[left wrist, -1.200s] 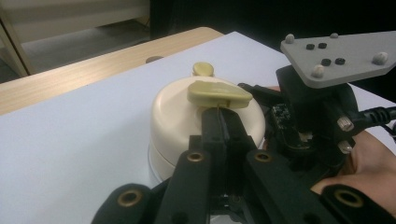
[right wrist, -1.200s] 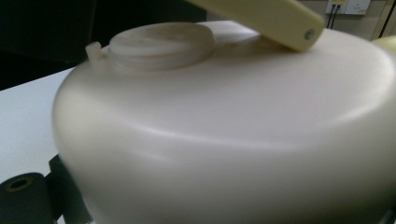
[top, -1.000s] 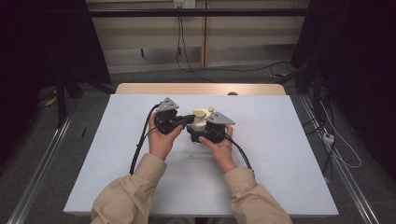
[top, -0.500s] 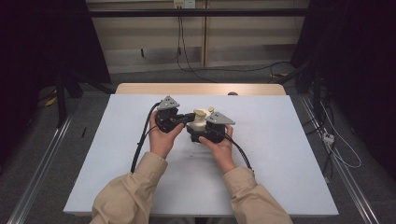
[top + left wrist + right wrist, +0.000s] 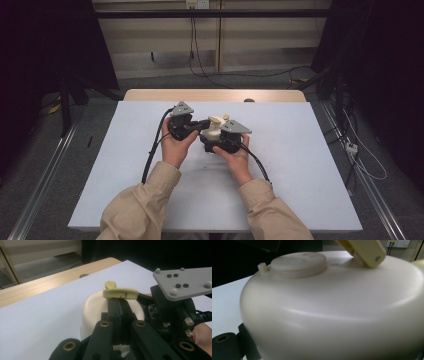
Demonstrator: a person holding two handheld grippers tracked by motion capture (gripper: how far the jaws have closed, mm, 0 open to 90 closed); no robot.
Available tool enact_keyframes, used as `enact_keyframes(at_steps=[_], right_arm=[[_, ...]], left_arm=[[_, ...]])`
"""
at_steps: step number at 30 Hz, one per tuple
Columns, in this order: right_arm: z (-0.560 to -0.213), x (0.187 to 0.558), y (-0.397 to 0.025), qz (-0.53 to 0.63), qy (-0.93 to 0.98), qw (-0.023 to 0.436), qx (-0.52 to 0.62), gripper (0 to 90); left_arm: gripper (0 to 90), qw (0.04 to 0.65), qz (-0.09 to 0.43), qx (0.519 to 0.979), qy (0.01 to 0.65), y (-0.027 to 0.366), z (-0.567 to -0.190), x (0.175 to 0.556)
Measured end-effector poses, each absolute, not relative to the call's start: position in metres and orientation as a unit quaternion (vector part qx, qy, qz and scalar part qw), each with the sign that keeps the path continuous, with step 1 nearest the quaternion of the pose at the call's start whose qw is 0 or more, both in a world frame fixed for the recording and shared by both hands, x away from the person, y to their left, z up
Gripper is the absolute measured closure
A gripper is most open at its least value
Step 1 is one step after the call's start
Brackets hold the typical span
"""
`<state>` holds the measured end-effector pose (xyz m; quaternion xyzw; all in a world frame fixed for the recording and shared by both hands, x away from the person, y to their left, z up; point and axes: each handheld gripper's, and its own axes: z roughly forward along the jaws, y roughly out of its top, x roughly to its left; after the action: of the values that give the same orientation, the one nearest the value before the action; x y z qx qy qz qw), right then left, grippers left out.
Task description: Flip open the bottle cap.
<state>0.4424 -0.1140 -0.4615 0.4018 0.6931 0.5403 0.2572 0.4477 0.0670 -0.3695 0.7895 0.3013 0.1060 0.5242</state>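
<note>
Nearest the person's edge of the table [image 5: 150, 200], two beige sleeves [image 5: 142, 205] come in and meet near the middle, and nothing much has shifted over the last second: both hands sit where they sat, so this reads as a holding moment, not a fresh move.

Left gripper [image 5: 192, 126] first. In the left gripper view its jaws are pressed together right at the underside of the yellow crank handle [image 5: 120, 292], apparently pinching it, the knob [image 5: 110, 284] standing up behind. With no turn showing between pictures, I'd judge the cranking is paused or barely begun.

Right gripper [image 5: 215, 145] sits tucked against the cream domed container [image 5: 213, 131], which rests mid-table, a little toward the far edge. The right gripper view gives us dome [image 5: 332, 310], a round perforated cap [image 5: 298, 263] and the crank arm [image 5: 364, 251], with a bit of black jaw at the lower left corner. Whether those jaws are spread or clamped on the base, I cannot tell; the dome covers them.

Farther off, a wooden strip [image 5: 215, 95] borders the far edge. The container's base is hidden under both hands.
</note>
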Motion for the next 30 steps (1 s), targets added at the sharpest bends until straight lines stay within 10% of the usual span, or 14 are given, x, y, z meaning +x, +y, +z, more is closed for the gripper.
enact_keyframes(at_steps=[30], right_arm=[[-0.4613,0.4426,-0.114,0.54,0.694,0.257,0.402,6.3]], left_arm=[[90.0,0.528,0.109,0.785,0.305,0.0615,-0.3673,0.4527]])
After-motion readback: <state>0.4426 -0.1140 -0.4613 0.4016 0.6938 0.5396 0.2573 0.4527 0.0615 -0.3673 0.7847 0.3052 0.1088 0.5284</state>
